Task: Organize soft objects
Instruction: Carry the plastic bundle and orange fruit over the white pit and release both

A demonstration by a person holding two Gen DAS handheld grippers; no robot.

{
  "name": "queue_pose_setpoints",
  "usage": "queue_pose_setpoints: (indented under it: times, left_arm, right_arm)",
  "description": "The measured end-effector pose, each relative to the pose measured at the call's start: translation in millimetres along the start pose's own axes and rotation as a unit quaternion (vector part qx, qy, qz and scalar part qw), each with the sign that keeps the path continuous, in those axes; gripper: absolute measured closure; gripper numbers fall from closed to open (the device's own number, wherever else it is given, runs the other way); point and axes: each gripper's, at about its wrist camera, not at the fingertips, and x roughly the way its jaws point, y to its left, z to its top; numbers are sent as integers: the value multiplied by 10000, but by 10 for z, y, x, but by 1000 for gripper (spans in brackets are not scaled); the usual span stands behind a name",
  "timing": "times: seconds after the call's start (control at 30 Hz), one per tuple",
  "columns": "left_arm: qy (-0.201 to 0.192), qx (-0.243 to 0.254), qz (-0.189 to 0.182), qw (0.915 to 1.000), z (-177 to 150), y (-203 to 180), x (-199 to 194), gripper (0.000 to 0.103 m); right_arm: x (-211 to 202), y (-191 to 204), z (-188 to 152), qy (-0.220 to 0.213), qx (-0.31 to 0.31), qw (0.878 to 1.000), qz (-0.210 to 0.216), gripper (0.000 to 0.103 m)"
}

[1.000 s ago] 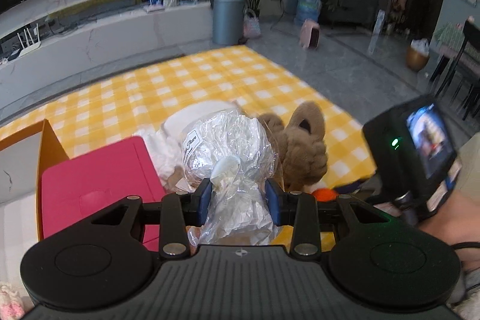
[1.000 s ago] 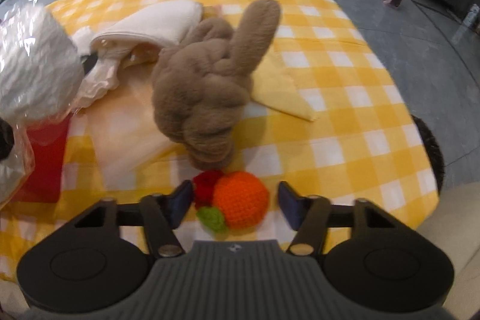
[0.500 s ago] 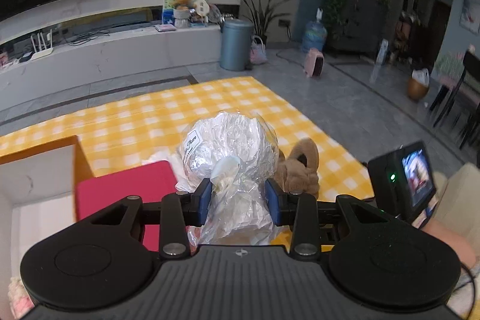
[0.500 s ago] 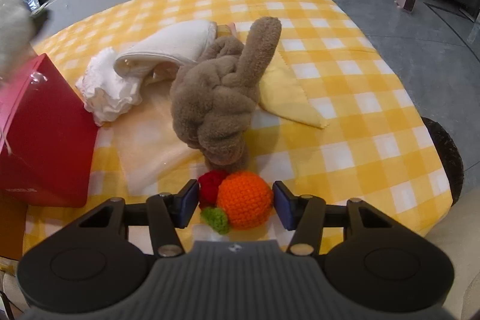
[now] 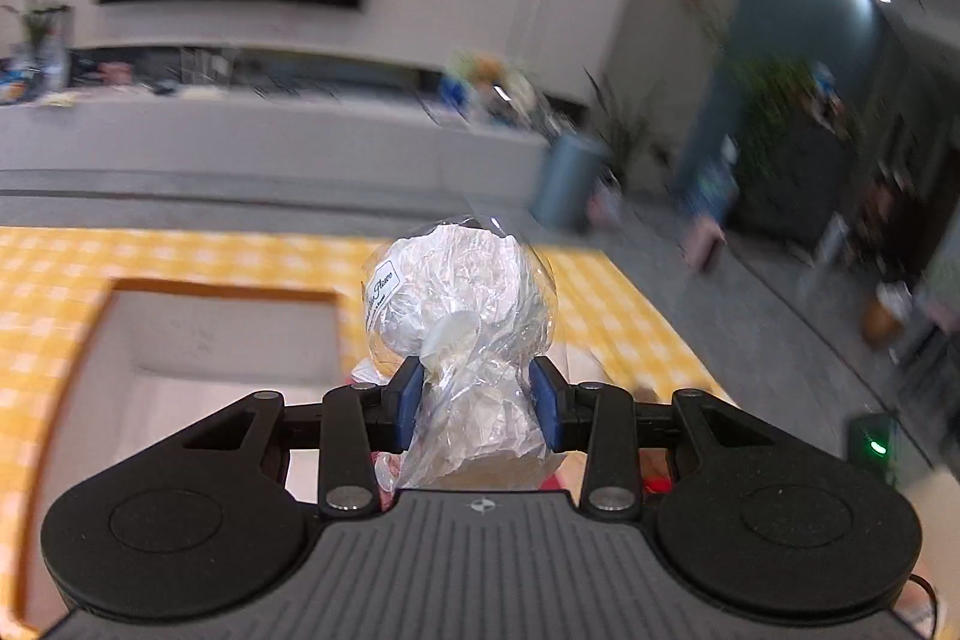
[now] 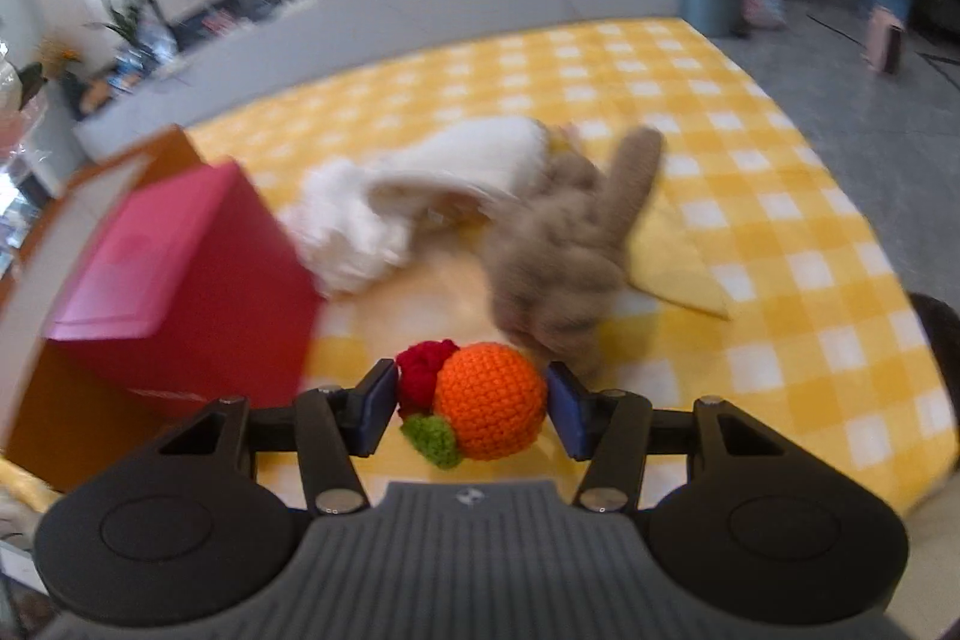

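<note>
We carry both finds — left gripper clamping the crinkly plastic-wrapped white bundle, right gripper pinching the orange crocheted ball — next, probably lowering them into the open orange box.

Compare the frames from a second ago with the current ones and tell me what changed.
The left gripper swung its plastic-wrapped white bundle away from the toys and over the open orange box. The right gripper lifted the crocheted orange off the checked cloth. Nothing was released: both grips are unchanged. The brown plush and white cloth stayed put.
</note>
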Motion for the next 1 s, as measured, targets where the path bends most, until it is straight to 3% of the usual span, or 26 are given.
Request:
queue_pose_setpoints:
  times: [0.1, 0.3, 0.4, 0.5, 0.67, 0.77, 0.9, 1.0]
  left_arm:
    - [-226, -376, 63, 9990, -19, 251, -176, 60]
    - [-206, -902, 204, 9955, -96, 730, -291, 60]
    - [-131, -1142, 284, 9930, -112, 933, -298, 60]
    - [241, -1115, 496, 9922, -137, 1076, -279, 60]
    - [502, -1224, 711, 9887, -275, 1282, -290, 60]
    - [412, -1372, 795, 9865, -323, 1407, -384, 60]
    - [262, -1522, 730, 9853, -350, 1520, -479, 60]
    - [224, -1581, 751, 9843, -356, 1550, -481, 60]
  right_arm:
    - [-111, 43, 26, -279, 13, 9987, 433, 49]
    - [-410, 312, 141, -880, -67, 9890, 1188, 49]
    - [-605, 588, 209, -1250, -275, 9773, 1690, 49]
    - [-710, 950, 272, -1397, -538, 9657, 2121, 47]
    - [-528, 1808, 306, -1162, -1123, 9644, 2096, 50]
    - [-272, 2265, 265, -822, -1416, 9655, 2025, 51]
    - [134, 2784, 159, -407, -2007, 9676, 1480, 51]
    - [393, 3091, 85, -387, -2400, 9664, 839, 52]
